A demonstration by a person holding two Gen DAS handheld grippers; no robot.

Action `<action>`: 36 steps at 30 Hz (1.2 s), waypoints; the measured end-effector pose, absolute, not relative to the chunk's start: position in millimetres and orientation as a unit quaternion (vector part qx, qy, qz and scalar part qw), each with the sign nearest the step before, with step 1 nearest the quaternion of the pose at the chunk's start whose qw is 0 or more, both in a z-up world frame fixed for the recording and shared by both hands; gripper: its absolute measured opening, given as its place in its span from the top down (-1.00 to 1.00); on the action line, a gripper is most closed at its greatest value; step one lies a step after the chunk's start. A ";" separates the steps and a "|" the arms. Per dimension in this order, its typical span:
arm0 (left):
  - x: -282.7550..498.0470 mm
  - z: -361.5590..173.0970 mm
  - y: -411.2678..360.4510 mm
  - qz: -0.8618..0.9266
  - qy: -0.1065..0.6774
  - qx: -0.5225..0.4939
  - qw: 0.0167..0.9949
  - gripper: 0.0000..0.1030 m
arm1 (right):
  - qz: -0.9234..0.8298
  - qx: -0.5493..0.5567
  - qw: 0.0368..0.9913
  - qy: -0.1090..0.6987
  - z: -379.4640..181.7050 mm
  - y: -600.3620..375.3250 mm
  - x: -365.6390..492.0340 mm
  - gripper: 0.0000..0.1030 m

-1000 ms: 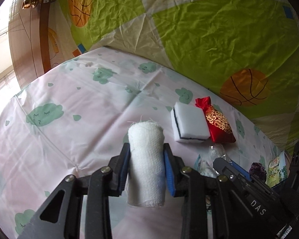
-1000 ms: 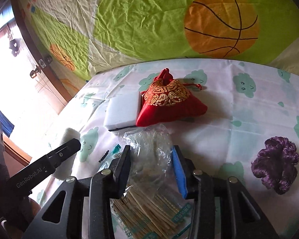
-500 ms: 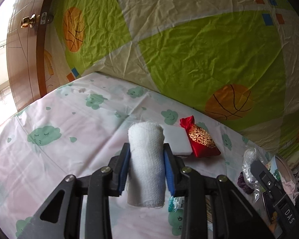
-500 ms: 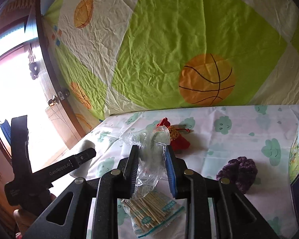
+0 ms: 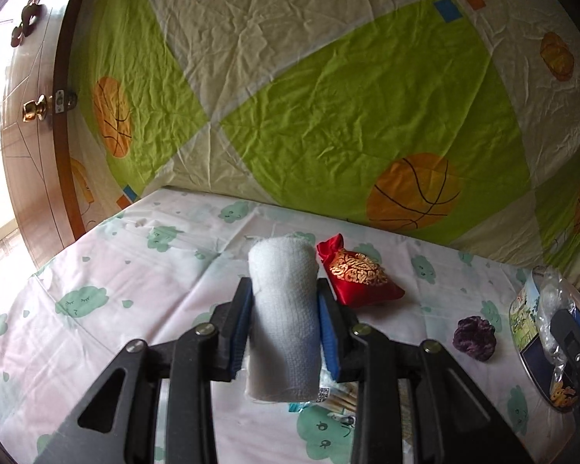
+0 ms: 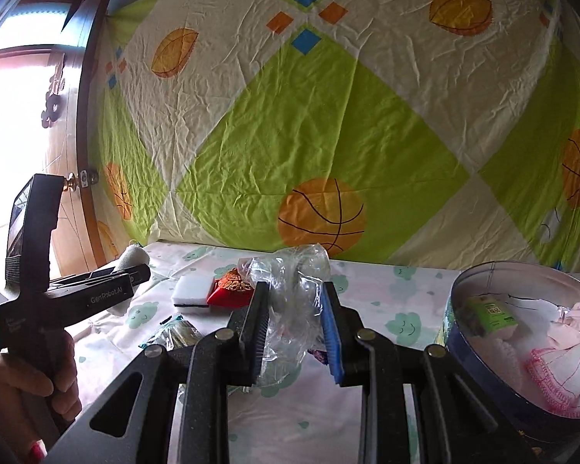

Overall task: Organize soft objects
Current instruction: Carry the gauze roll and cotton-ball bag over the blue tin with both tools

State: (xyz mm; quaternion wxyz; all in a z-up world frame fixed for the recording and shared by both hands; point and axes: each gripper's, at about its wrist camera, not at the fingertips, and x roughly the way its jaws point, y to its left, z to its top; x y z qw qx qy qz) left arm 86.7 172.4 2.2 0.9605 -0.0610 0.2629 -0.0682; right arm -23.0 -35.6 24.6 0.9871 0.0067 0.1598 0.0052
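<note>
My left gripper [image 5: 285,290] is shut on an upright white gauze roll [image 5: 282,328] and holds it above the cloud-print bed sheet [image 5: 135,270]. My right gripper [image 6: 294,294] is shut on a crumpled clear plastic bag [image 6: 290,270], lifted off the sheet. Right of it stands a round tin [image 6: 483,379] with a pink-edged white cloth [image 6: 553,367] and a green packet [image 6: 491,309] inside. On the sheet lie a red and gold pouch [image 5: 357,280], a purple scrunchie [image 5: 475,338] and a white sponge [image 6: 191,290]. A person's hand [image 6: 27,379] grips the left tool's handle.
A packet of toothpicks [image 6: 178,332] lies on the sheet below the grippers. A green and cream quilt with basketballs [image 5: 328,116] hangs behind the bed. A wooden door with a brass knob [image 5: 34,110] stands at the left. The tin [image 5: 526,309] sits at the sheet's right end.
Both grippers have risen and tilted upward. The right one shut on the plastic bag, lifted it off the toothpick packet and swung right, bringing the tin into view. The left still holds the roll.
</note>
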 end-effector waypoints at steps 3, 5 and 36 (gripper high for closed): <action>84.0 1.4 166.8 -0.061 0.266 -0.061 0.960 0.40 | 0.001 0.007 0.987 0.159 24.6 -39.7 -26.8 0.45; 80.6 1.2 161.3 -0.051 0.263 -0.055 0.962 0.40 | -0.002 0.005 0.988 0.154 25.8 -41.6 -30.1 0.45; 15.8 7.9 35.1 -0.103 0.260 -0.002 0.960 0.40 | -0.069 -0.014 0.992 0.101 37.2 -115.9 -96.6 0.45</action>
